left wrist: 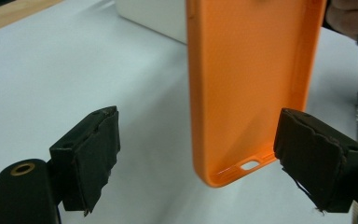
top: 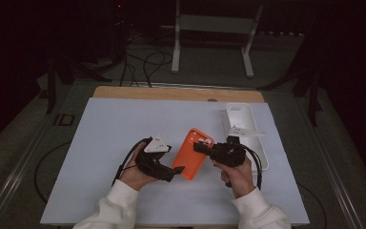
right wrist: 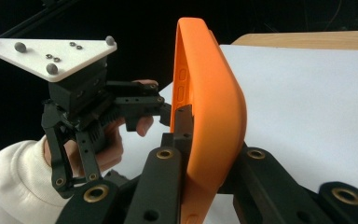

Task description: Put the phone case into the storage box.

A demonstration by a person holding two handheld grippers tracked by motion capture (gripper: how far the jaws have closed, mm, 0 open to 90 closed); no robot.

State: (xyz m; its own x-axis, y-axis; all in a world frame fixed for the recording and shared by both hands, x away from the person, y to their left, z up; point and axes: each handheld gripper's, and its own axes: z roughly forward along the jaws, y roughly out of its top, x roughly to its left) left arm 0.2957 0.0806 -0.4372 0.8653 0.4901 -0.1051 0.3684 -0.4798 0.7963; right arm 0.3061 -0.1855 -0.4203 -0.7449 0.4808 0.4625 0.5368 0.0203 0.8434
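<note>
Above mid-bench, toward its right edge: orange phone case (top: 194,151) lifted, pinched at one end by right gripper (right wrist: 186,140) so left gripper (left wrist: 196,158), spread astride free end, can clamp.

The orange phone case (left wrist: 247,88) looks like matt, finely textured rubbery plastic; the fingers (left wrist: 91,154) carry rough, torn black padding; the surface (top: 124,129) is smooth and matt

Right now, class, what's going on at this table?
A person works with a gripper in each hand. The right gripper is clamped on the edge of an orange phone case, holding it above the white mat. The left gripper has open jaws on either side of the case's lower end, not gripping. A white tray lies at the right.
</note>
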